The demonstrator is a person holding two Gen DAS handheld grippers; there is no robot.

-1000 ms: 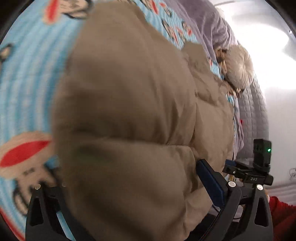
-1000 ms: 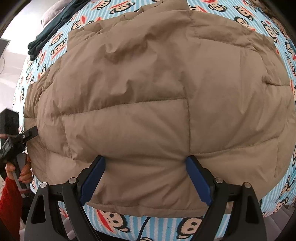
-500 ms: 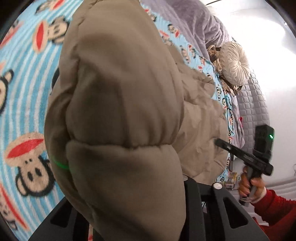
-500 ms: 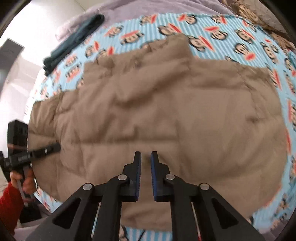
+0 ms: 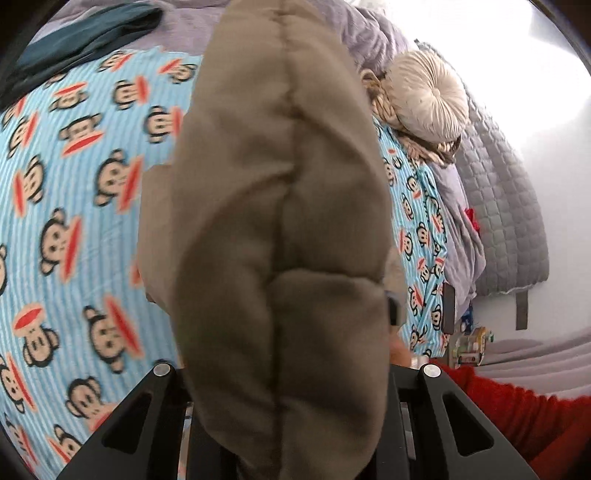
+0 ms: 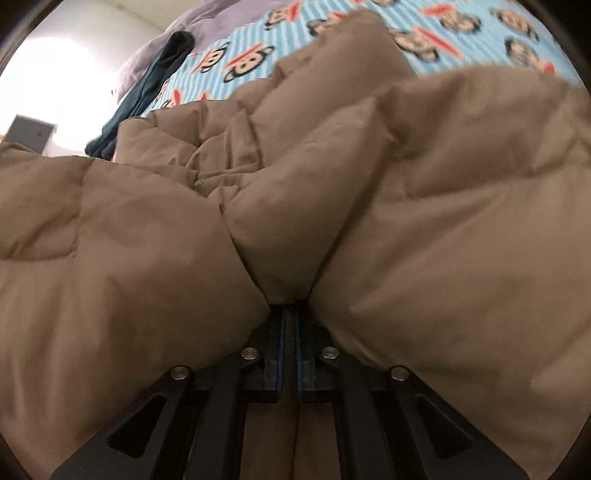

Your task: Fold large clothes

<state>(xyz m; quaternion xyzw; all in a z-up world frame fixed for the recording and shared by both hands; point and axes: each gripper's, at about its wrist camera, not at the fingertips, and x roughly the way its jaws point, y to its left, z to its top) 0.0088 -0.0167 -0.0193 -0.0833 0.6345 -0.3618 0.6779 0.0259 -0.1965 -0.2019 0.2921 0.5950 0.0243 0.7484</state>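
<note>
A tan quilted puffer jacket (image 6: 443,206) lies bunched on a bed with a blue monkey-print sheet (image 5: 74,221). My left gripper (image 5: 284,387) is shut on a thick edge of the jacket (image 5: 280,221), which is lifted and fills the middle of the left wrist view, hiding the fingertips. My right gripper (image 6: 290,317) is shut on a fold of the jacket at its near edge, with puffy panels bulging on both sides of the jaws.
A dark teal garment (image 6: 147,92) lies at the far side of the bed, also in the left wrist view (image 5: 85,40). A round cream cushion (image 5: 424,103), purple blanket (image 5: 373,33) and grey quilted headboard (image 5: 506,206) stand to the right. A red sleeve (image 5: 517,417) is near.
My left gripper has raised its jacket edge higher off the sheet. My right gripper closed in the air, then came down and clamped a fold at the jacket's near edge.
</note>
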